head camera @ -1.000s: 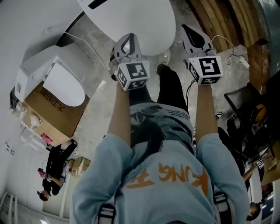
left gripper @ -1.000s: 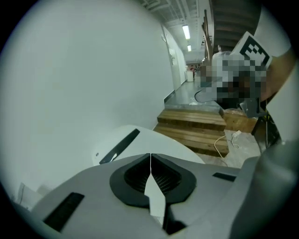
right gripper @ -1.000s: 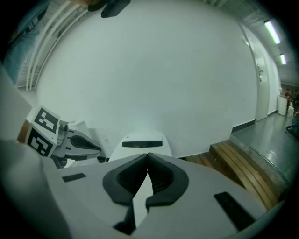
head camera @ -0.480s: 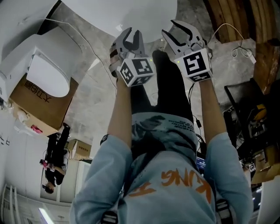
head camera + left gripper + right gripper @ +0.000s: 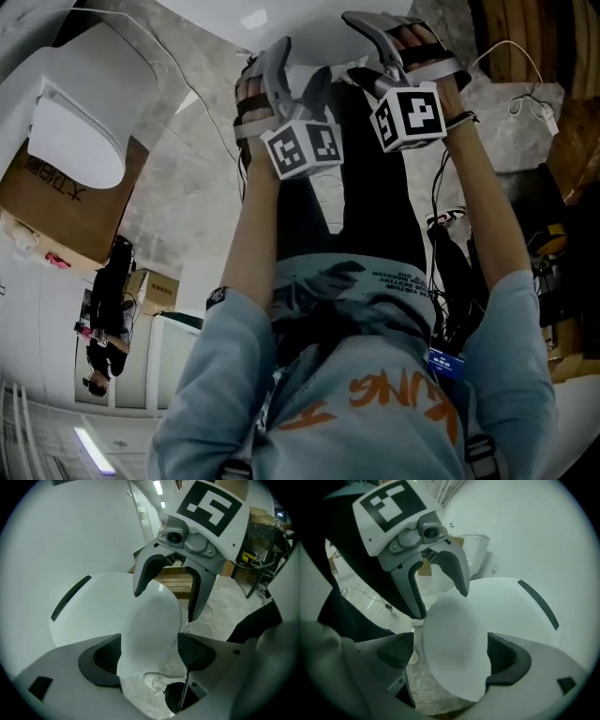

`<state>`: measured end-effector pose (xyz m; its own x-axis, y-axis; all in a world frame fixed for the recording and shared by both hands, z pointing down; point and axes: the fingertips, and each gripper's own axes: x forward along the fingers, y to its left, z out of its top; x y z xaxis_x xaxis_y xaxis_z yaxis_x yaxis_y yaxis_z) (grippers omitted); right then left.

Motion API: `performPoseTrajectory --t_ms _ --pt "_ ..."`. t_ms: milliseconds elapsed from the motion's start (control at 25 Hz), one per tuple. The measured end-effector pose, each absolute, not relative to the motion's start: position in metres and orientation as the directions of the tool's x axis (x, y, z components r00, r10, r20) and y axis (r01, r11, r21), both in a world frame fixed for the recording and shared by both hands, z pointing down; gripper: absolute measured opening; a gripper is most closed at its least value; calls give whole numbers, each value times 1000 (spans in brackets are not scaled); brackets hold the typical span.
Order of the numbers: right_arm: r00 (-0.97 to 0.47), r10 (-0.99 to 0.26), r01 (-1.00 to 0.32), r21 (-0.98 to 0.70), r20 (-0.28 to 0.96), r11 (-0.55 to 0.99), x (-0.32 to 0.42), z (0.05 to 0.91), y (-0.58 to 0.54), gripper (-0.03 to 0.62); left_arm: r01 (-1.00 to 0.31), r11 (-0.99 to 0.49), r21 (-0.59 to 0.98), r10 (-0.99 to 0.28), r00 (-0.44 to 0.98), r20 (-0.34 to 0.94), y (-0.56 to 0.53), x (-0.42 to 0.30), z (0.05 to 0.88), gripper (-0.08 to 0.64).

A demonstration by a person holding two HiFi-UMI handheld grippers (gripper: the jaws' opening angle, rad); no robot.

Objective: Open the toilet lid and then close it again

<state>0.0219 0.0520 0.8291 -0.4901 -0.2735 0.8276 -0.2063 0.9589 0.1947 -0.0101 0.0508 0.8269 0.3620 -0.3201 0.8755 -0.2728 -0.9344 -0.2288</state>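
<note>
White glossy plastic: the toilet lid (image 5: 150, 620) is lying directly ahead of both tools, and its rounded front rim is showing in the gap between each pair of pads. It is apparently sitting down on the bowl. The left tool (image 5: 149, 656) is standing spread wide, its jaws having just been opening, and the pads are not pressing on the rim. The right tool (image 5: 452, 656) is sitting just beside it, jaws likewise just opened and parted, pinching nothing. Risks as I am judging them: the rim is looking slick and curved, so a shallow bite is likely to be sliding off once the lift is starting. The two tools are crowding each other at the same stretch of rim and could be knocking together as they close. Uneven lifting could be twisting the hinge. On the way back down, letting go early could be dropping the lid hard. The person's shoe (image 5: 157, 684) is standing right below the left tool, close under the rim.
</note>
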Motion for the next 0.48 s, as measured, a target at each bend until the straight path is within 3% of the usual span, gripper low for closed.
performPoseTrajectory --t_ms 200,480 --pt "-436 -282 -77 276 855 958 12 855 53 517 -135 -959 -249 -282 358 890 71 -12 845 391" --pt "-362 -355 24 390 862 921 13 869 48 526 -126 -947 -295 -320 354 879 63 -16 854 394"
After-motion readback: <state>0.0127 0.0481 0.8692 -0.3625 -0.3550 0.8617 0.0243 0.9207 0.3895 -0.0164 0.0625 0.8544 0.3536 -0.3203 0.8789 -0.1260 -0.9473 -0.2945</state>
